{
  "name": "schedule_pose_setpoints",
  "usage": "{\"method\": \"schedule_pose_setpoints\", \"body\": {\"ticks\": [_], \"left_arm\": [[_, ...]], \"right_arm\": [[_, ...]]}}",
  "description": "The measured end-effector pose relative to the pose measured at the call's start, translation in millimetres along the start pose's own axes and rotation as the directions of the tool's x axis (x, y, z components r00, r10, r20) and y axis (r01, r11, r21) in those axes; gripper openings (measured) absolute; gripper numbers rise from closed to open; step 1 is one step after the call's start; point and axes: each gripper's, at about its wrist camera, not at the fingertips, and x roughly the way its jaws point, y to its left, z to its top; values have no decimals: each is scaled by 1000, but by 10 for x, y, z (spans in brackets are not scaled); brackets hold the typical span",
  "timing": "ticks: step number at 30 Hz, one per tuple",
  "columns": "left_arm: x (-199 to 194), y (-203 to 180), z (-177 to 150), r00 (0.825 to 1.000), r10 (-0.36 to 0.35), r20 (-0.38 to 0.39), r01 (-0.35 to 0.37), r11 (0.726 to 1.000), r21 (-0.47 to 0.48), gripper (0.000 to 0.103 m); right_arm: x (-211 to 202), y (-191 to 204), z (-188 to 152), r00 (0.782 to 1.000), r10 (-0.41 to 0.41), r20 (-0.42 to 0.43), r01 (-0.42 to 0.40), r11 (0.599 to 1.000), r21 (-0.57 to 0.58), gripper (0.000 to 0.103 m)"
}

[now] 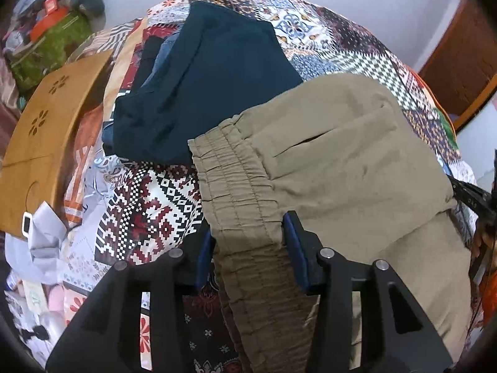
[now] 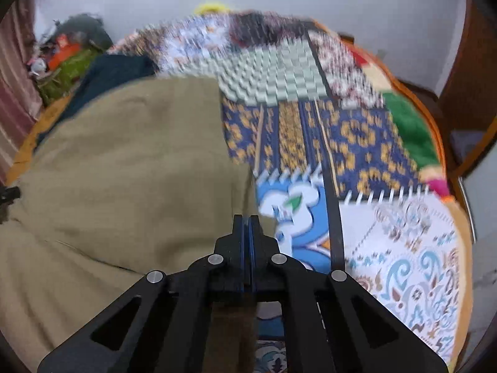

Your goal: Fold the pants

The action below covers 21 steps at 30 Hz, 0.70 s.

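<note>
Khaki pants (image 1: 341,161) with an elastic waistband lie on a patchwork bedspread (image 1: 149,211). My left gripper (image 1: 248,236) has its fingers on either side of the bunched waistband and grips it. In the right wrist view the same khaki pants (image 2: 124,171) fill the left half. My right gripper (image 2: 247,227) has its jaws pressed together at the pants' right edge, with khaki cloth running down between them. The right view is motion-blurred.
A stack of folded dark teal and blue clothes (image 1: 205,84) lies beyond the pants. A wooden board (image 1: 46,130) with flower cut-outs sits at the left. Clutter and a green bag (image 1: 49,46) are at the far left. The bedspread (image 2: 388,248) extends right toward a wooden door (image 1: 459,62).
</note>
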Motion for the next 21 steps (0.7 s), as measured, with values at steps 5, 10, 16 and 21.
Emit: {"method": "schedule_pose_setpoints", "body": {"ticks": [5,10,16,21], "left_arm": [[-100,-53,34,999,50,11,-51,997,58,61],[-341,54,170,996,54,71,-58,997,45,74],[-423,213,437,993,62,99,-64,998,19,82],[-144,364,629,997,61,39,-60,998,-29,82]], "right_arm": [[-138,-97,-2,999,32,13,-32,999,29,2],[-423,-50,118,998,31,63,-31,999,9,19],[-716,85,363,981,72,179,-66,997,-39,63],[-615,206,691,975,115,190,-107,993,-51,69]]}}
